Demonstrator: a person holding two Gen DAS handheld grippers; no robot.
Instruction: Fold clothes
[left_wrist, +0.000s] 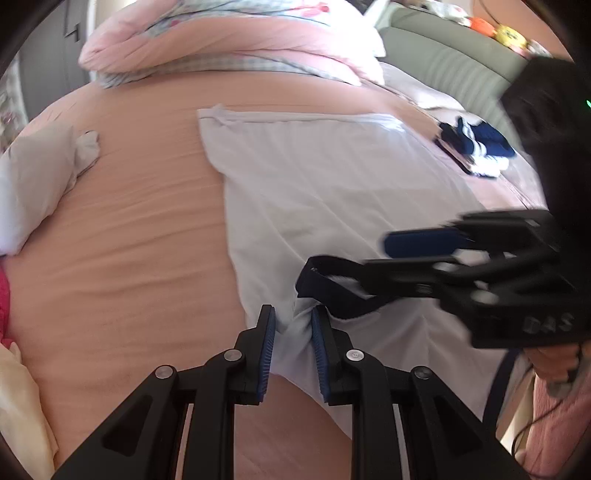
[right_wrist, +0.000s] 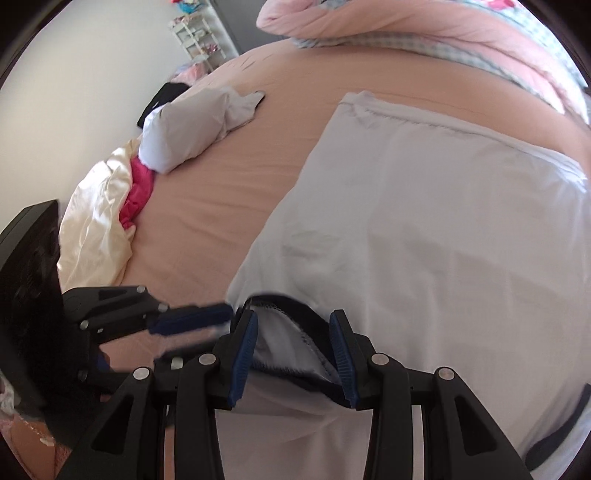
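The left gripper has its jaws narrowed on a bunched near fold of the white shirt; the right gripper, jaws wide, straddles its navy collar, on the peach bed

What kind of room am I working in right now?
Most likely a bedroom: the white shirt lies spread on a bed with a peach sheet, a rolled pink duvet sits at its far end, and more loose clothes are piled at the edge.
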